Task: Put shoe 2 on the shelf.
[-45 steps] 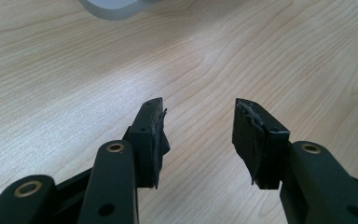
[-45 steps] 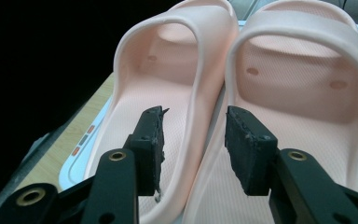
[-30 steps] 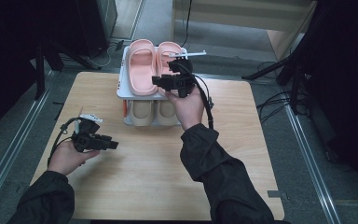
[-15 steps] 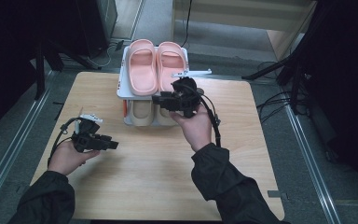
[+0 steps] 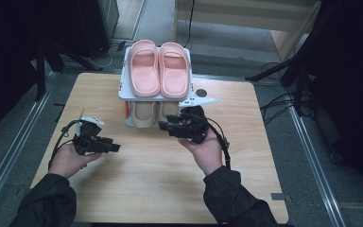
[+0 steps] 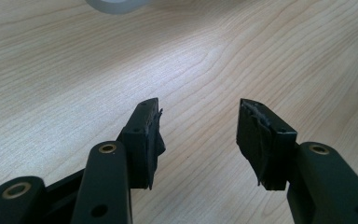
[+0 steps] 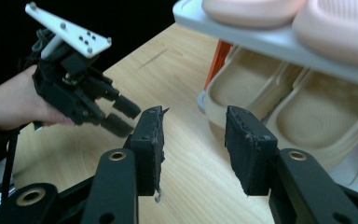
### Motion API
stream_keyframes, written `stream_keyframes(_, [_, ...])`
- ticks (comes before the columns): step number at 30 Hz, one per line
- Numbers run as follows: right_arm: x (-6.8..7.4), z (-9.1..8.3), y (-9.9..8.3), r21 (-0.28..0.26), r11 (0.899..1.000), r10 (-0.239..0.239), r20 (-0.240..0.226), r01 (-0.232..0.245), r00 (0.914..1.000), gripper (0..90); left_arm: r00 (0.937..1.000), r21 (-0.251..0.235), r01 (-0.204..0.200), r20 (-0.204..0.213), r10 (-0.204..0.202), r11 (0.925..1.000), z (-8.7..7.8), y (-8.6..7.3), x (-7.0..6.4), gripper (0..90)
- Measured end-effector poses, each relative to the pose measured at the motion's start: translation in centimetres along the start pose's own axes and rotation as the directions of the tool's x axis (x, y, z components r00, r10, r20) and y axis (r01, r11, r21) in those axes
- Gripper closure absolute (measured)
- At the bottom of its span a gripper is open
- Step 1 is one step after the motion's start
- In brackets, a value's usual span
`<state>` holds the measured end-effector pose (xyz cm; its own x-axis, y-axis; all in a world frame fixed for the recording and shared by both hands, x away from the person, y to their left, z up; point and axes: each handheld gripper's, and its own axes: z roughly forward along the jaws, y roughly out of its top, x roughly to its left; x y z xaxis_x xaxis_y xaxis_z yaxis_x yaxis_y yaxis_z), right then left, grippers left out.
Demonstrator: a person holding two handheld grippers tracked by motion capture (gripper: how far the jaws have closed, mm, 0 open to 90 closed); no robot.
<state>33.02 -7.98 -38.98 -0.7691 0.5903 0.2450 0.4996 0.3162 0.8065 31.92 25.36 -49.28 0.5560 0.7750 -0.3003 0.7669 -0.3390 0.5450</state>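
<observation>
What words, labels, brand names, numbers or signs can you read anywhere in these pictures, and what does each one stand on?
None can be read: no text shows on the pink rubber slippers, the beige slippers below them, the white two-tier shoe rack, the light wooden table, the left gripper or the right gripper.

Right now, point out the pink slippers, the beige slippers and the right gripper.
pink slippers (image 5: 160,71): high view, the left slipper's strap.
beige slippers (image 7: 242,88): right gripper view, the left slipper's footbed.
right gripper (image 7: 193,135): right gripper view, the gap midway between its tips.
</observation>
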Motion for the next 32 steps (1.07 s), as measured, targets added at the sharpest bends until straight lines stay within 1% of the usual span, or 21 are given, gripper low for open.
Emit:
stream_keyframes(2, [-0.2, 0.0, -0.8, 0.006, 1.000, -0.001, 0.002, 0.001, 1.0000, 57.5, 1.0000, 0.002, 0.001, -0.001, -0.001, 1.0000, 0.0, 0.0, -0.1, 47.9])
stream_keyframes(3, [-0.3, 0.1, -1.1, 0.006, 1.000, -0.006, -0.005, 0.006, 1.0000, 57.5, 1.0000, 0.002, -0.004, -0.003, 0.004, 1.0000, 0.0, 0.0, -0.1, 47.7])
stream_keyframes(4, [-0.3, 0.1, -1.6, 0.013, 1.000, -0.001, -0.011, 0.001, 0.9999, 57.5, 1.0000, -0.002, -0.001, -0.005, 0.001, 1.0000, 0.0, 0.0, -0.1, 47.5])
stream_keyframes(6, [-0.3, 0.2, -2.2, 0.015, 1.000, -0.011, -0.019, 0.012, 0.9998, 57.3, 1.0000, -0.002, -0.002, -0.006, 0.002, 1.0000, 0.0, -0.1, -0.2, 47.2])
stream_keyframes(7, [-0.3, 0.3, -2.6, 0.015, 1.000, -0.008, -0.024, 0.008, 0.9997, 56.9, 1.0000, -0.001, -0.005, -0.008, 0.005, 1.0000, 0.0, -0.1, -0.1, 47.0])
stream_keyframes(10, [-0.5, 0.3, -3.5, 0.017, 1.000, -0.017, -0.022, 0.018, 0.9996, 56.9, 0.9999, -0.001, -0.006, -0.009, 0.006, 1.0000, 0.0, -0.1, -0.2, 46.3])
stream_keyframes(12, [-0.7, 0.3, -4.1, 0.024, 1.000, -0.007, -0.032, 0.008, 0.9995, 56.9, 1.0000, -0.003, -0.006, -0.006, 0.006, 1.0000, 0.0, -0.2, -0.3, 45.8])
stream_keyframes(18, [-1.1, 0.2, -5.5, 0.045, 0.999, -0.008, -0.046, 0.010, 0.9989, 55.4, 0.9999, -0.009, -0.015, -0.002, 0.015, 0.9998, -0.1, -0.2, -0.6, 43.7])
stream_keyframes(19, [-1.2, 0.3, -6.0, 0.049, 0.999, -0.016, -0.051, 0.018, 0.9986, 54.4, 0.9999, -0.010, -0.014, 0.000, 0.014, 0.9999, -0.1, -0.2, -0.7, 43.3])
stream_keyframes(22, [-1.4, 0.3, -7.1, 0.035, 0.997, -0.073, -0.060, 0.075, 0.9955, 52.8, 0.9997, -0.013, -0.024, 0.004, 0.024, 0.9996, -0.1, -0.2, -0.9, 42.5])
stream_keyframes(24, [-1.4, 0.4, -7.8, 0.037, 0.995, -0.090, -0.061, 0.093, 0.9940, 51.2, 0.9994, -0.005, -0.035, 0.006, 0.035, 0.9994, -0.1, -0.2, -1.1, 42.5])
stream_keyframes(26, [-1.5, 0.5, -8.2, 0.044, 0.994, -0.094, -0.068, 0.097, 0.9932, 49.0, 0.9990, -0.001, -0.044, 0.008, 0.044, 0.9990, 0.0, -0.2, -1.4, 42.4])
stream_keyframes(29, [-1.6, 0.5, -8.6, 0.052, 0.994, -0.088, -0.075, 0.092, 0.9933, 43.8, 0.9983, 0.002, -0.057, 0.013, 0.057, 0.9984, 0.2, -0.1, -1.6, 40.9])
stream_keyframes(32, [-2.0, 0.3, -8.8, 0.052, 0.995, -0.082, -0.069, 0.086, 0.9942, 41.4, 0.9977, 0.003, -0.066, 0.015, 0.066, 0.9978, 0.4, -0.1, -1.8, 39.3])
